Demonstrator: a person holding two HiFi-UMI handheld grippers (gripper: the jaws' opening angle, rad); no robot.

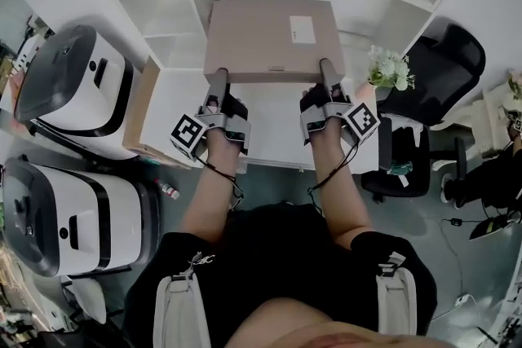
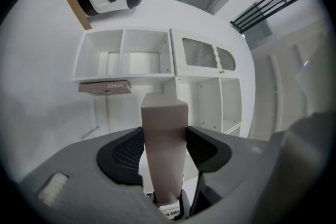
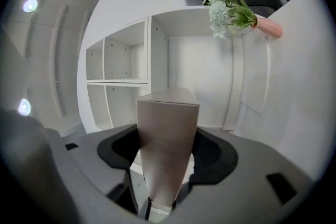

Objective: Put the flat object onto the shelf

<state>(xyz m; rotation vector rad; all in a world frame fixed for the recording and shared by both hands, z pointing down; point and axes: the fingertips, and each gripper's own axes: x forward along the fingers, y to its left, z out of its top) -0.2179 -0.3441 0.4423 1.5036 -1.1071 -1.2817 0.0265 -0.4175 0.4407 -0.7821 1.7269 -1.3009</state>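
In the head view, the person's left gripper [image 1: 218, 84] and right gripper [image 1: 327, 76] each clasped the near edge of a flat brown cardboard box [image 1: 273, 37], one toward each near corner. The box was carried level in the air above a white table [image 1: 269, 138] and short of the white shelf unit [image 1: 191, 9] ahead. White flowers [image 1: 390, 68] stood to the right of the box. In the left gripper view, the jaws stood fairly wide with the thickness of the box wedged between them, both dark pads pressed against its faces. Beyond it the open shelf compartments showed well apart from the box's far end. A second flat printed carton [image 2: 105, 86] lay along the edge of one compartment. In the right gripper view, the jaws were likewise spread about the width of the box and closed on it, the pads touching both sides. Empty compartments stood behind it, and the flowers in their pink vase [image 3: 268, 28] were off to the upper right. As a judgement, the lift looked done and the carry was under way. Nothing of the box rested on any shelf yet. What seemed left was to bring it forward, slide it into a compartment and let both grippers go.
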